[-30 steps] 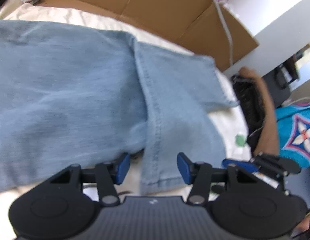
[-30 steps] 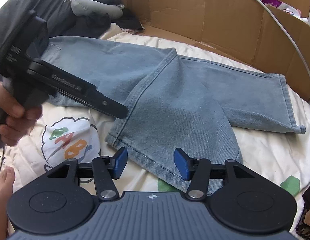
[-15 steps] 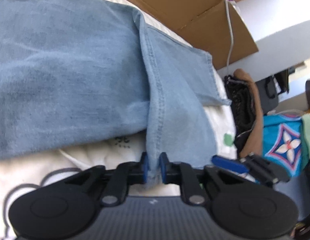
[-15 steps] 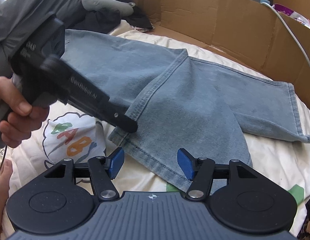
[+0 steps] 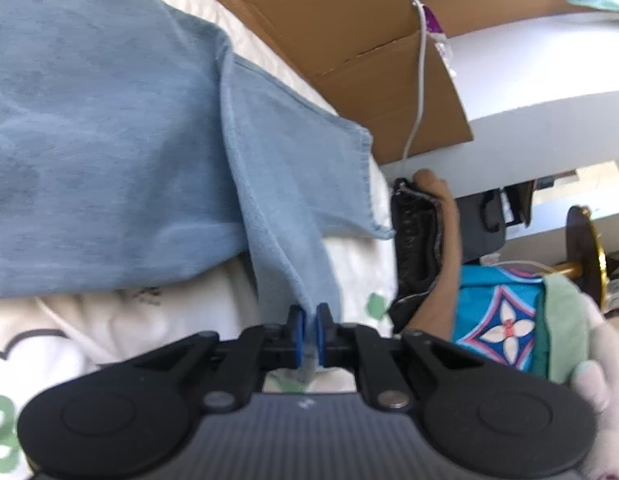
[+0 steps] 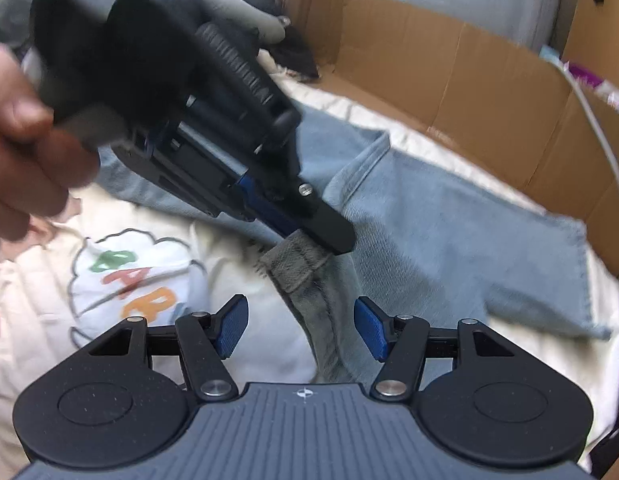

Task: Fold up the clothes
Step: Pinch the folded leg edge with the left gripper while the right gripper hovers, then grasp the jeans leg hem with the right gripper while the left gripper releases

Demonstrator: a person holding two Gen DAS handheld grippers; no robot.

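Observation:
Light blue jeans (image 5: 109, 140) lie spread on the bed, one leg folded across the other. My left gripper (image 5: 308, 332) is shut on the hem edge of the near leg, with denim pinched between its blue pads. In the right wrist view the left gripper (image 6: 329, 240) holds the hem corner (image 6: 293, 260) up off the sheet, and the leg (image 6: 449, 240) trails back from it. My right gripper (image 6: 301, 326) sits just below. Its jaws are closing, the hanging denim lies between them, and neither pad presses on it.
Cardboard panels (image 6: 469, 80) wall the far side of the bed, with a white cable (image 5: 419, 80) running over them. The cream sheet has a letter print (image 6: 129, 280). Dark clothes (image 6: 249, 28) pile at the back left. A person's forearm (image 5: 441, 240) is at the right.
My left gripper shut on the jeans hem, rolled and lifted the corner off the sheet toward my right gripper. The right gripper stayed open and shifted slightly under the raised denim.

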